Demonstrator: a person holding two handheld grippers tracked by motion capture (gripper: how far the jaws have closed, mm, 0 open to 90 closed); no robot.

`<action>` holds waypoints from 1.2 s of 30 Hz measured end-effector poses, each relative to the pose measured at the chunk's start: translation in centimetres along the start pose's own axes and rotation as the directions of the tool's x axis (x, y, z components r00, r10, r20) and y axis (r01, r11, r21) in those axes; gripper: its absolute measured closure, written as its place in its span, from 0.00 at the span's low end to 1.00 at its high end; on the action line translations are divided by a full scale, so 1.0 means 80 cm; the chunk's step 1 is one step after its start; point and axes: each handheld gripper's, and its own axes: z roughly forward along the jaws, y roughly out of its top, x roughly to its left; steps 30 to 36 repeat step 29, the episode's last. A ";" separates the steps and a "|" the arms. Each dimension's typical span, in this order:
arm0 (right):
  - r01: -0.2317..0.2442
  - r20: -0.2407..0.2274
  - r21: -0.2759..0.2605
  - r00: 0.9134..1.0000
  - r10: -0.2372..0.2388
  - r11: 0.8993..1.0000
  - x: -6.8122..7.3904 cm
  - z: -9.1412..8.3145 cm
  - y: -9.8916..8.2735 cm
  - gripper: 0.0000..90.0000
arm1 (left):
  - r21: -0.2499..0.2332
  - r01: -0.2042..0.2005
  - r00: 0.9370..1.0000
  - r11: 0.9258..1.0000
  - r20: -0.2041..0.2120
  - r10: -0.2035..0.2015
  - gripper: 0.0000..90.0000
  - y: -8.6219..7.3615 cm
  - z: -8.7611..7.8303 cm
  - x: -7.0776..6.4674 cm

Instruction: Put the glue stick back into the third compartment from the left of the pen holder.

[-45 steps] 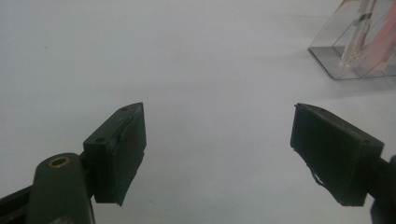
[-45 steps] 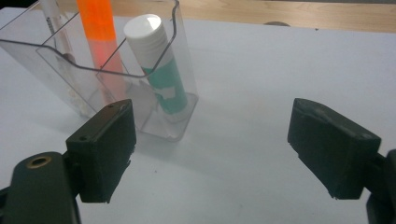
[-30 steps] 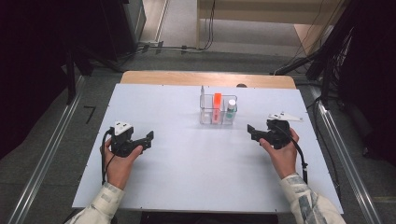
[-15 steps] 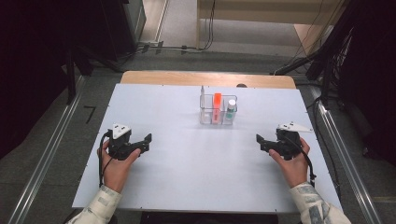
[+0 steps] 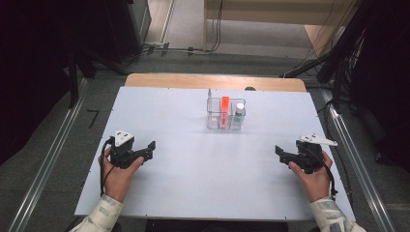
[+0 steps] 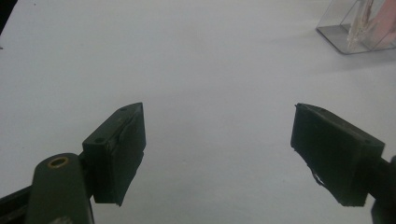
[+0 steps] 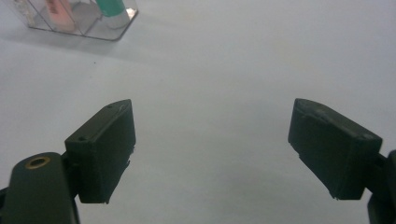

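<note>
Both grippers are held low over the white table point(image 5: 193, 183), well apart from each other and from the clear organizer point(image 5: 226, 116) that stands ahead of them near the far middle of the table. The left gripper point(image 5: 151, 149) is seen with its jaws spread wide and nothing between them; in the left gripper view point(image 6: 219, 154) only bare table is framed by the jaws, and the organizer point(image 6: 355, 28) is seen far ahead and to the right of them. The right gripper point(image 5: 279, 152) is likewise spread and empty; in the right gripper view point(image 7: 210, 149) the organizer point(image 7: 79, 18) lies far ahead and to the left of its jaws.

No grasp is judged to be in hand: this looks like a rest or ready stance, with the work on the organizer's contents either about to be approached or already set down.

In the organizer an orange tube point(image 5: 225, 107), a bottle with a green body and white cap point(image 5: 239, 114) and a thin clear item point(image 5: 210, 99) are held upright in separate compartments, close beside one another. A next move would call for one gripper to be carried forward and inward, then lowered from above onto a single item, with the jaws narrowed enough to miss its neighbours and the organizer's walls. The table between the grippers and the organizer is bare, so nothing stands in the path.
</note>
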 end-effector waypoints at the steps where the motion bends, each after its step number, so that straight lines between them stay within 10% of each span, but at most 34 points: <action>1: -0.003 0.002 0.003 1.000 0.003 1.000 -0.002 -0.001 -0.001 0.15 | 0.000 -0.002 1.000 1.000 0.000 0.002 0.21 0.000 0.000 0.000; 36: -0.079 0.079 0.012 0.994 0.078 0.997 -0.047 -0.039 -0.038 0.14 | 0.005 0.000 1.000 1.000 -0.005 0.000 0.19 -0.021 -0.021 0.005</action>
